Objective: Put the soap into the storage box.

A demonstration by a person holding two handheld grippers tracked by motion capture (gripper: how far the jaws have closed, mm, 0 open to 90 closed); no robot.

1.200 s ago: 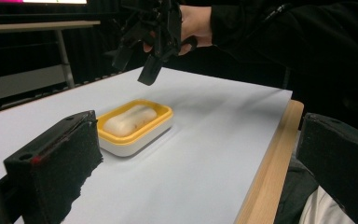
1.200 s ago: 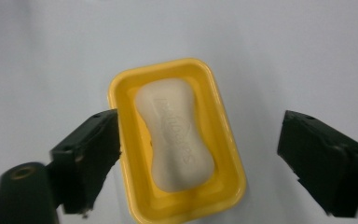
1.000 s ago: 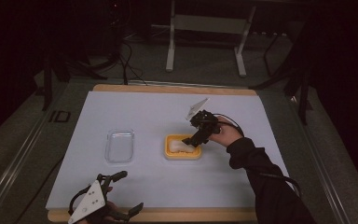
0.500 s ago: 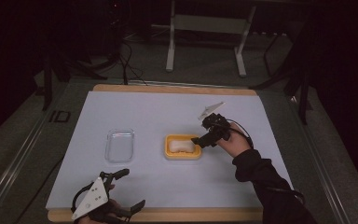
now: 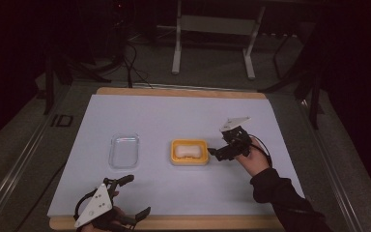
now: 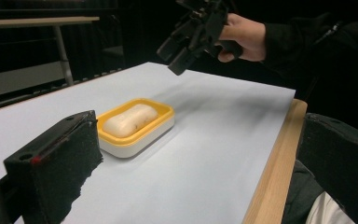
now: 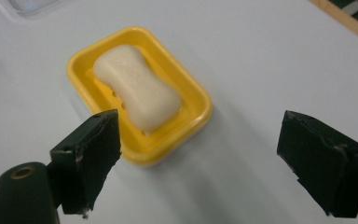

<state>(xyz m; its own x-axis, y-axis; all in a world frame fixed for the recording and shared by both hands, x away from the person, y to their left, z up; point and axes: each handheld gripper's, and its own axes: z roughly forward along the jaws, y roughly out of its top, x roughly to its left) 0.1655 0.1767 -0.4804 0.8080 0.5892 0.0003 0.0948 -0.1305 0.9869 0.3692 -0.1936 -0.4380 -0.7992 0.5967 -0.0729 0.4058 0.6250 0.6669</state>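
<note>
High view overhead, far; gripper views close, sharing soap dish [image 5: 189,152].

Cream soap [image 7: 137,94] in a yellow dish [image 7: 193,122] with white base; clear lid [image 5: 124,151]; pale lilac tabletop [image 5: 164,116] edged in light wood; black claws

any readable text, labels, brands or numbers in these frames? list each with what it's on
"ID": white marking on the dark surface left of the table, high view; reading uncertain.
Embossed mark on top of the soap bar in the yellow soap dish: too blurred to read.
Nothing legible on the clear lid, the right gripper or the left gripper.
</note>
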